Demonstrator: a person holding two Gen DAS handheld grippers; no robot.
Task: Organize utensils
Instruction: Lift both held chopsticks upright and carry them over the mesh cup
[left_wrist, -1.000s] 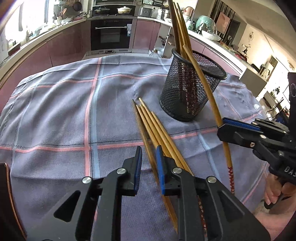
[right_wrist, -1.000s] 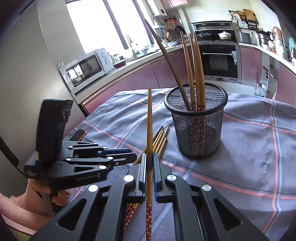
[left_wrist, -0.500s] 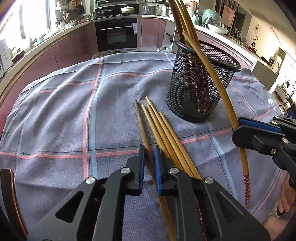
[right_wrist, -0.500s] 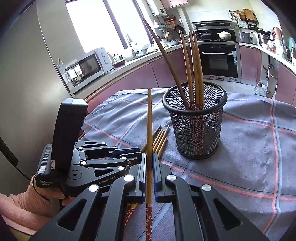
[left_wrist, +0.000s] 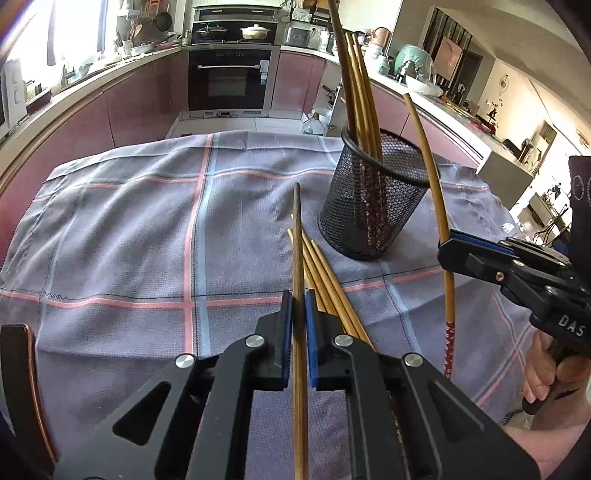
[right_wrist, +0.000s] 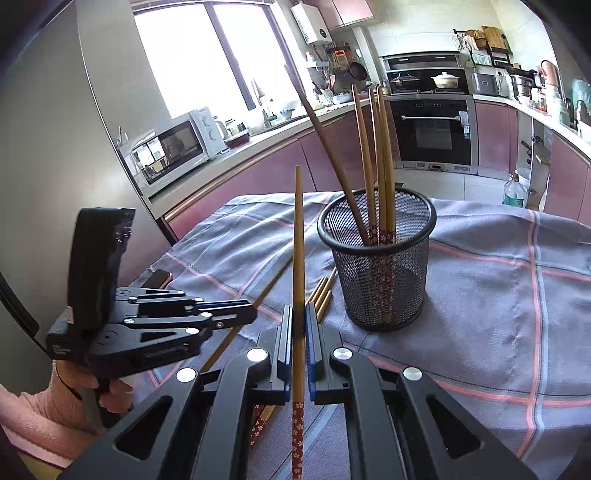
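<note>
Each claw pinches one chopstick near its patterned end, tips aimed at 12 o'clock: left claw (left_wrist: 298, 325), right claw (right_wrist: 298, 328), ready for the mesh holder (right_wrist: 376, 266) at 1 o'clock

The holder (right_wrist: 376, 266) stands on the cloth (right_wrist: 498, 295) covering the desk, with four chopsticks (right_wrist: 369, 166) upright in it. Loose chopsticks (left_wrist: 325, 273) lie on the cloth just beside the holder. Behind the desk runs a counter (right_wrist: 258, 136) carrying a microwave (right_wrist: 173, 147).
</note>
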